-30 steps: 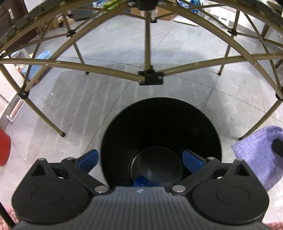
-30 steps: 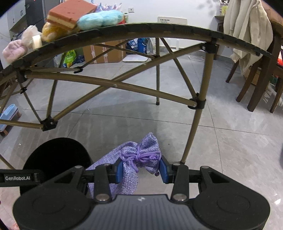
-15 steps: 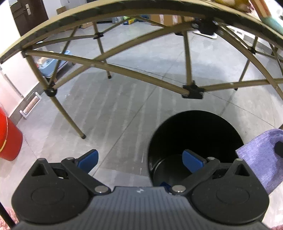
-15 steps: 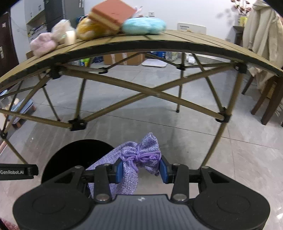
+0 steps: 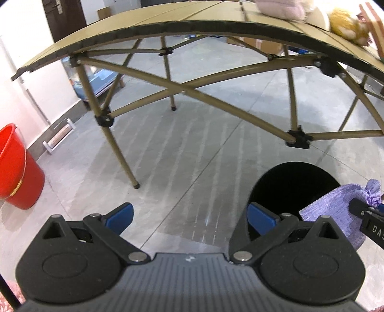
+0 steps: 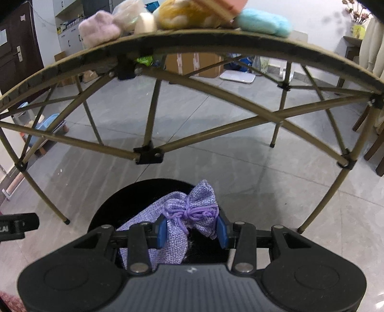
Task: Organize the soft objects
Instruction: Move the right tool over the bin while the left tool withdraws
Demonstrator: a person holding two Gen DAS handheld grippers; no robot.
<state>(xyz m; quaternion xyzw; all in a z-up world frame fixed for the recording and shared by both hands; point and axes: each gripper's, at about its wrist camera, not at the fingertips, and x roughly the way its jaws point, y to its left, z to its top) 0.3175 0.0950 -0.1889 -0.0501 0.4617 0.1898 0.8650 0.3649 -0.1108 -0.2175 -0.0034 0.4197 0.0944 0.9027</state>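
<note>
In the right wrist view we hold a lavender drawstring pouch [image 6: 177, 216] low in the centre of the frame, pinched at its gathered neck between the blue pads of our right gripper [image 6: 190, 230], whose jaws stand narrow and pressed against the cloth on both sides. The pouch's long axis runs on a slant: its ruffled mouth flares toward the upper right of the pinch, and its body trails toward the lower left, passing under the gripper's left finger. It is a coarse woven fabric, pale purple with a lighter fleck, cinched by a knotted purple cord [image 6: 194, 212] just below the ruffle. The pouch hangs over the dark round mouth of a black bin [image 6: 124, 204] that stands on the grey tiled floor [image 6: 264, 172]; whether any part of the cloth touches the bin's rim we cannot tell.

In the left wrist view our left gripper [image 5: 189, 216] has its blue pads spread wide with nothing between them, only floor beneath. The same bin [image 5: 288, 182] sits at the lower right of that frame, with the pouch [image 5: 336, 211] at the far right edge over its rim.

Above, a tan folding table [image 6: 240, 36] arches across both views. On it lie a pink plush item [image 6: 98, 31], a yellow plush toy [image 6: 182, 14] and a light blue soft item [image 6: 264, 21]. A red bucket [image 5: 14, 168] stands at the left edge of the left wrist view.
</note>
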